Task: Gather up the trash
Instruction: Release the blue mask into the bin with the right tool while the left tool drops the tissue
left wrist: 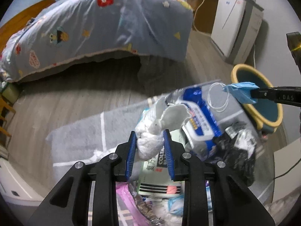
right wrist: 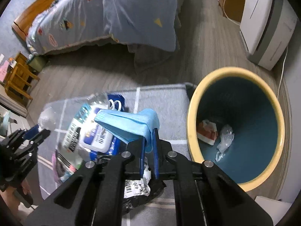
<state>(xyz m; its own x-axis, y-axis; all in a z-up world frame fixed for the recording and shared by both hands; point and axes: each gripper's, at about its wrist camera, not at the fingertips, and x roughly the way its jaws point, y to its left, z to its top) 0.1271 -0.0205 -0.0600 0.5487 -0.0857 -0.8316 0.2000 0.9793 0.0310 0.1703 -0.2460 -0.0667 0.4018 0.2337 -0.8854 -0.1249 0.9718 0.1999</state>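
Two pieces of trash are gripped: the left gripper (left wrist: 149, 141) pinches a crumpled white tissue wad (left wrist: 150, 139) above the litter pile, while the right gripper (right wrist: 148, 146) clamps a pleated blue face mask (right wrist: 129, 125) beside the yellow-rimmed teal bin (right wrist: 193, 101).

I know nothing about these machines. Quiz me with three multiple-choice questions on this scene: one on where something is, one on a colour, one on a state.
1. Where does the bin stand relative to the grey mat?
A. beside its right edge
B. on the bed
C. under the bed

2. What colour is the face mask in the right claw?
A. red
B. light blue
C. green

3. What is the left claw doing?
A. gaping, with nothing in it
B. closed on a white crumpled tissue
C. closed on a bottle

Answers: 1 A, the bin stands just right of the mat. 2 B, the pleated mask is light blue. 3 B, the blue pads squeeze the tissue.
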